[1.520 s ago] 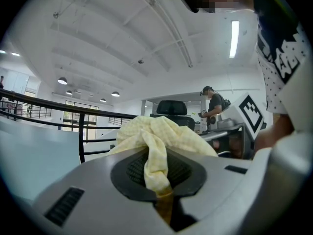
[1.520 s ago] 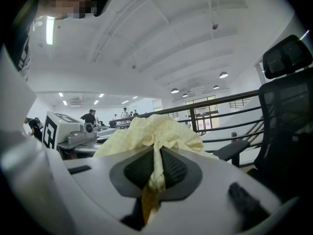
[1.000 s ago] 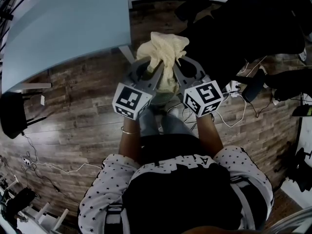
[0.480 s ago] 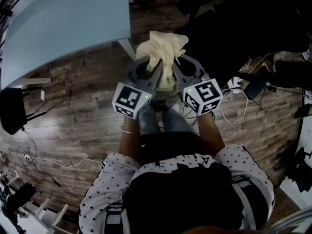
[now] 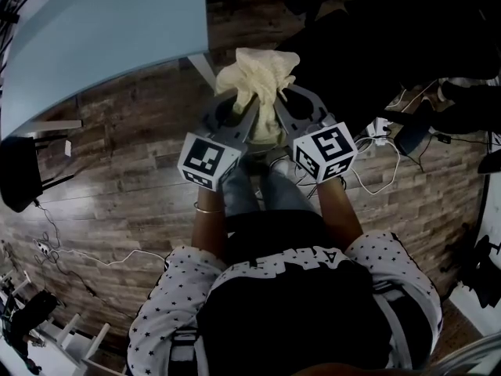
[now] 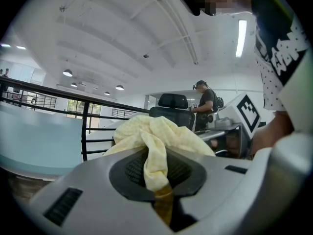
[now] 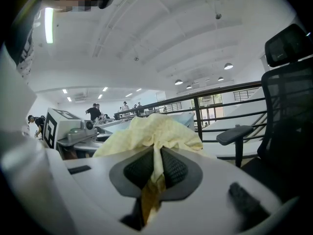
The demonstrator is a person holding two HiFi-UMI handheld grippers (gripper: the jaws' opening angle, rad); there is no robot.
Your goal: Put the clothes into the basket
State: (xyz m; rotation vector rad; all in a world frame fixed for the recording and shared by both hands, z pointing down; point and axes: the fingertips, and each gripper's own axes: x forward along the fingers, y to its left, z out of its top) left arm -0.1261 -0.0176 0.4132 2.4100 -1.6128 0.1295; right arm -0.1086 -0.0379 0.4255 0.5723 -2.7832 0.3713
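A pale yellow cloth (image 5: 258, 77) is bunched in the air in front of the person, over the wooden floor. My left gripper (image 5: 250, 114) is shut on its left side and my right gripper (image 5: 277, 110) is shut on its right side, the two close together. In the left gripper view the cloth (image 6: 157, 133) runs down between the pads of the left gripper (image 6: 157, 173). In the right gripper view a fold of the cloth (image 7: 155, 131) is pinched in the right gripper (image 7: 156, 170). I can make out no basket in any view.
A light blue table (image 5: 102, 30) fills the upper left of the head view. A black office chair (image 5: 376, 37) stands at the upper right, seen also as a chair (image 7: 288, 87) beside the right gripper. Cables and a power strip (image 5: 382, 135) lie on the floor at right.
Both grippers, with the cloth held between them, have drifted slightly toward the top of the head view. The grip on the cloth is the same.
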